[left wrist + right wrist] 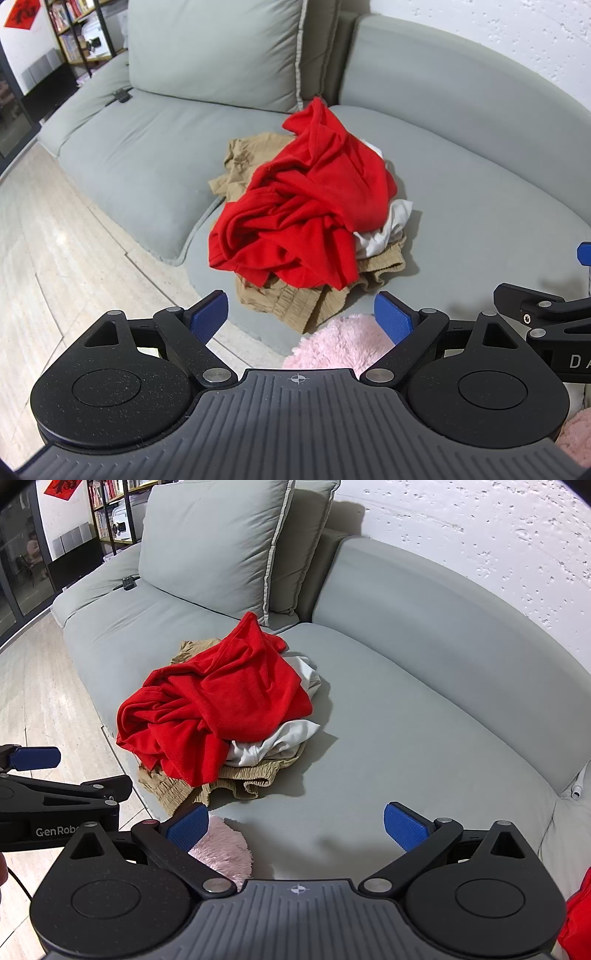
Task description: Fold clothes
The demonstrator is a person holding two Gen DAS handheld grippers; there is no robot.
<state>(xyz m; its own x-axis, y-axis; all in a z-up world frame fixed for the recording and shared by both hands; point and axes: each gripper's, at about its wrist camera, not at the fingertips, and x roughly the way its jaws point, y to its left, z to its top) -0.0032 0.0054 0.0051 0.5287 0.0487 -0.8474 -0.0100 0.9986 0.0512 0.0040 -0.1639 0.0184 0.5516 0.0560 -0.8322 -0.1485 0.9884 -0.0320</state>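
Note:
A crumpled heap of clothes lies on the grey sofa seat (461, 221) (388, 746). A red garment (306, 206) (218, 705) is on top, a white one (388, 229) (273, 746) pokes out at its right side, and tan shorts (295, 306) (236, 779) lie underneath. My left gripper (301, 314) hangs open short of the heap's near edge, nothing between its blue pads. My right gripper (297, 827) is open too, above bare seat to the right of the heap. Each gripper shows at the edge of the other's view.
A pink fluffy thing (340, 343) (221, 845) lies at the sofa's front edge just below both grippers. Back cushions (218, 51) (214, 542) stand behind the heap. Wooden floor (55, 240) stretches left, with a bookshelf (81, 33) far behind. A small black object (122, 96) rests on the far seat.

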